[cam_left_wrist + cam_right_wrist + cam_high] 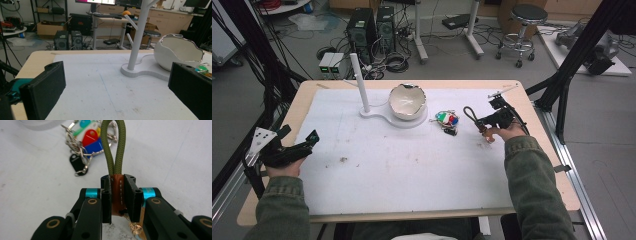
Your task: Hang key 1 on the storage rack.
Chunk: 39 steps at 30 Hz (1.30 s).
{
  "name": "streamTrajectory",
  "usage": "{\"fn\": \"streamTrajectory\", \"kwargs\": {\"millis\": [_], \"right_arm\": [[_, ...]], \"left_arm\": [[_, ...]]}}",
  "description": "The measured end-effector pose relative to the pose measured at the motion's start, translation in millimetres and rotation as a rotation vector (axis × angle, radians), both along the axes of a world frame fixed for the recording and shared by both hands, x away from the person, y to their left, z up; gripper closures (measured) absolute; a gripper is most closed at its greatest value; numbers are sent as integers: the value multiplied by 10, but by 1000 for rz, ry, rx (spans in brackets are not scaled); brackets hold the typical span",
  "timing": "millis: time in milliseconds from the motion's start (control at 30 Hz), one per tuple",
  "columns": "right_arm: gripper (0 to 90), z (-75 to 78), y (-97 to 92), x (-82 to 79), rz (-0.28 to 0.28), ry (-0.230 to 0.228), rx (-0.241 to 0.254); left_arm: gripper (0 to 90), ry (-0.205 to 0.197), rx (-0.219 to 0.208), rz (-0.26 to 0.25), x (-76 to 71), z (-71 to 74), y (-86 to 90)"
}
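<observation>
The right gripper (486,123) sits at the right side of the counter (532,107), above the white mat (412,165) that covers most of the surface. In the right gripper view its fingers (106,195) are clenched on the brown leather tab (117,192) of an olive cord loop (115,147); the tab stands upright between the two pads, a line of stitching shows on its face, and the loop extends forward beyond the fingertips. A small gold-coloured fitting hangs below the tab near the lower edge of that view; its exact form cannot be determined. The key bunch (85,142), made up of metal rings, coloured plastic tags in red, blue and teal, and a black fob, lies on the mat just ahead of the loop and slightly to its left; in the high view it lies between the right gripper and the white bowl (407,101). The bowl, which has an uneven silvered rim, stands on the white base of a branched stand (360,82) at the far centre of the mat. The left gripper (307,142) is held at the left edge of the mat, well apart from all of these items. Its fingers (43,92) are released and spread wide, with nothing between them.
</observation>
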State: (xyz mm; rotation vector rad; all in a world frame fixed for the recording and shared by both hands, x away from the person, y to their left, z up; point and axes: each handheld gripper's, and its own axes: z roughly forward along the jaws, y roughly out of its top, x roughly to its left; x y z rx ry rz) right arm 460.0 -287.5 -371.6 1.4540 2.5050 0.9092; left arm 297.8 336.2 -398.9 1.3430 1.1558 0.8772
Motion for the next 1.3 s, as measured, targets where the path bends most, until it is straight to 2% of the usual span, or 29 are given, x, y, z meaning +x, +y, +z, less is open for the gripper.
{"fn": "streamTrajectory", "kwargs": {"millis": [33, 67, 100, 133, 333, 367, 433, 733, 767, 1000, 1300], "right_arm": [[775, 73, 12, -64, 5, -20, 19], [775, 73, 12, -64, 5, -20, 19], [775, 156, 41, -127, 19, -49, 30], [775, 200, 64, -152, 26, -55, 33], [775, 463, 275, -251, 66, -122, 56], [775, 463, 275, -251, 66, -122, 56], [775, 563, 409, -273, 92, -139, 64], [774, 747, 683, -256, 122, -151, 84], [775, 782, 758, -246, 131, -155, 83], [775, 876, 968, -210, 144, -156, 85], [774, 1010, 1166, -208, 165, -164, 96]], "left_arm": [[17, 0, 1, 0, 3, 1, -1], [17, -1, -3, 0, 9, 1, -7], [17, 1, -3, 0, 14, 3, -10], [17, 1, -5, 0, 21, 3, -14], [17, -2, -5, -12, 62, 10, -48], [17, -5, -8, -14, 74, 11, -55], [17, -6, -8, -18, 94, 11, -59], [17, -12, -18, -18, 150, 10, -45], [17, -14, -16, -15, 156, 9, -40], [17, -18, 28, 3, 191, -2, -18], [17, -8, 23, 7, 218, -22, 11]]}}
